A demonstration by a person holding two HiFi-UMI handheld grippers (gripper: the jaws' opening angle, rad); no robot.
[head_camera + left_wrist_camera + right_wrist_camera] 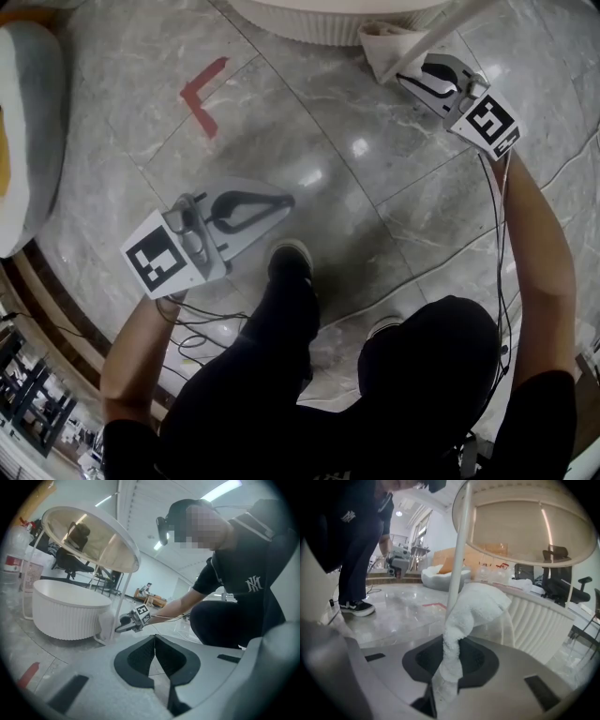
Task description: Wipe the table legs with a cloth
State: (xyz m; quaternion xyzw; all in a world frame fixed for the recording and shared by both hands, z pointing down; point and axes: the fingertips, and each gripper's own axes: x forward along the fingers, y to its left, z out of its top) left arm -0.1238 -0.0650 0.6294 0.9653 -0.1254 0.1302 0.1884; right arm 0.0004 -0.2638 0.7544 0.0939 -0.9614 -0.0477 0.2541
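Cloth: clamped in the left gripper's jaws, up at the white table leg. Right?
No, wrong gripper. The right gripper view shows the cloth clamped in the right gripper's jaws, at the white table leg. The left gripper's jaws are shut on nothing.

White terry cloth [474, 605], white table leg [462, 536], grey veined marble floor [309, 122], red corner mark [199, 94]

I wear a black tee [539, 422], black trousers [272, 361] and white-soled black shoes [289, 256]; thin black cables [498, 244] trail behind my right tongs [405, 77].
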